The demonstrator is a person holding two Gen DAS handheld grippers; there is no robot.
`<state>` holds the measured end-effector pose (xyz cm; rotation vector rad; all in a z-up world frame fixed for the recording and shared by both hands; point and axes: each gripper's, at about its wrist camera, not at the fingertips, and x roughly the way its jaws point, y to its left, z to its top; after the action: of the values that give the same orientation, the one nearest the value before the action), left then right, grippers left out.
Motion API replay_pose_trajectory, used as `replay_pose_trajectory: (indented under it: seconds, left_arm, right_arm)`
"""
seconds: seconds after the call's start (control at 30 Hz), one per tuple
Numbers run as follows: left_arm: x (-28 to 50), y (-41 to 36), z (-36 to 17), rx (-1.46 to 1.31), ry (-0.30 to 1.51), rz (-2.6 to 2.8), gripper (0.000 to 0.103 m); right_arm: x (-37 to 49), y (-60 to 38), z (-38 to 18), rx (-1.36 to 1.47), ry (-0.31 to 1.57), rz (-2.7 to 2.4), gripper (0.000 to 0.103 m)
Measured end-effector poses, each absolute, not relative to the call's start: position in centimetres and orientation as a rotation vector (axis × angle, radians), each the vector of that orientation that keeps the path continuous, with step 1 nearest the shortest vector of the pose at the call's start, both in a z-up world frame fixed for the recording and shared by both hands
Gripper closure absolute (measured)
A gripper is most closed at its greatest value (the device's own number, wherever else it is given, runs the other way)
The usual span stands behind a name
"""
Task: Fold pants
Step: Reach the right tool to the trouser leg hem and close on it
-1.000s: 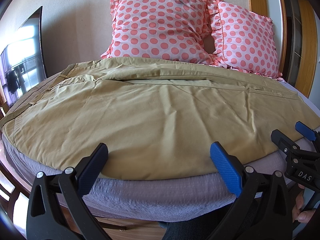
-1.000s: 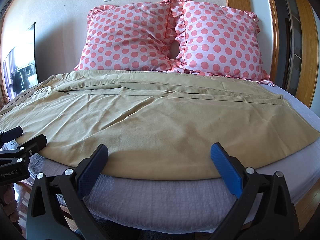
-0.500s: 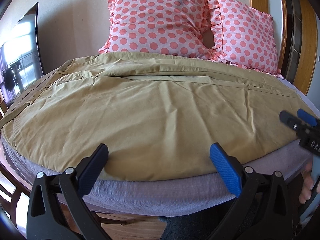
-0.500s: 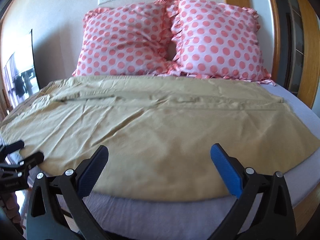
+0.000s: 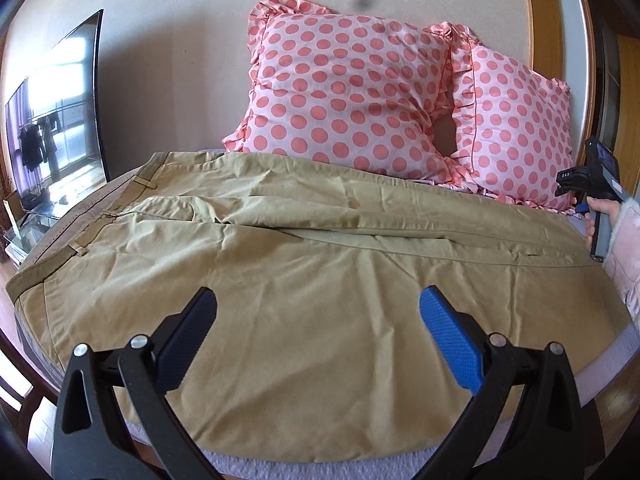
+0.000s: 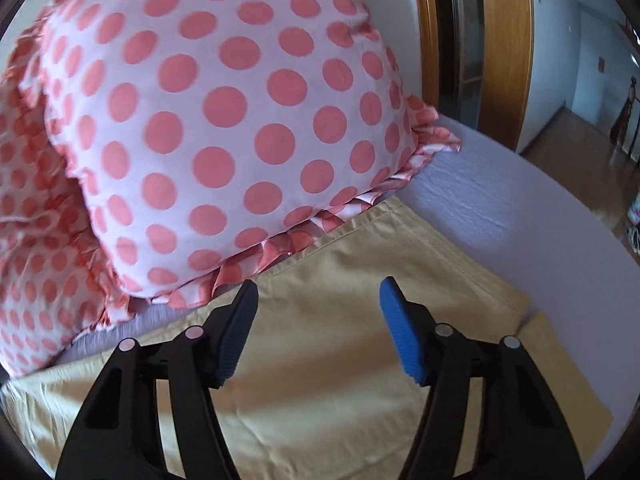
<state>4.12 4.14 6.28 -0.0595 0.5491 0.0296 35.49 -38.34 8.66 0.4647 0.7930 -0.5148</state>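
Note:
Tan pants point(image 5: 320, 280) lie spread flat across the bed, waistband at the left, legs running right. My left gripper point(image 5: 318, 320) is open and empty, low over the near middle of the pants. My right gripper point(image 6: 318, 308) is open and empty, over the far leg's hem end point(image 6: 360, 288) beside the pillow. The right gripper also shows at the right edge of the left wrist view point(image 5: 592, 184), held in a hand.
Two pink polka-dot pillows point(image 5: 348, 92) point(image 6: 224, 128) lean on the wall behind the pants. The bed has a lilac sheet point(image 6: 520, 220). A TV screen point(image 5: 56, 120) stands at the left. A wooden door frame point(image 6: 504, 40) is at the right.
The left gripper moved forward over the pants. The right gripper swung far right and forward, from the near edge to the hem end by the pillow. Both stayed open.

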Motion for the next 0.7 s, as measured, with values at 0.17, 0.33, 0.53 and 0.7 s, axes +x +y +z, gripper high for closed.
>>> replay_pose_trajectory:
  seconds: [0.17, 0.33, 0.53, 0.7]
  left_arm:
    - [5.6, 5.8, 6.1, -0.082, 0.577, 0.065, 0.002]
    - [6.4, 6.8, 5.5, -0.086, 0.597, 0.086, 0.002]
    - [6.3, 7.6, 5.1, -0.132, 0.599, 0.079, 0.002]
    - [5.7, 8.9, 5.7, -0.208, 0.573, 0.057, 0.002]
  right_arm:
    - [40.7, -41.0, 5.0, 0.536, 0.902, -0.655, 0.050]
    - [42.2, -41.1, 3.1, 0.411, 0.925, -0.765, 0.050]
    - [38.9, -42.4, 2.7, 0.512, 0.834, -0.628, 0.098]
    - [29.8, -42.4, 6.0, 0.690, 0.613, -0.409, 0.099]
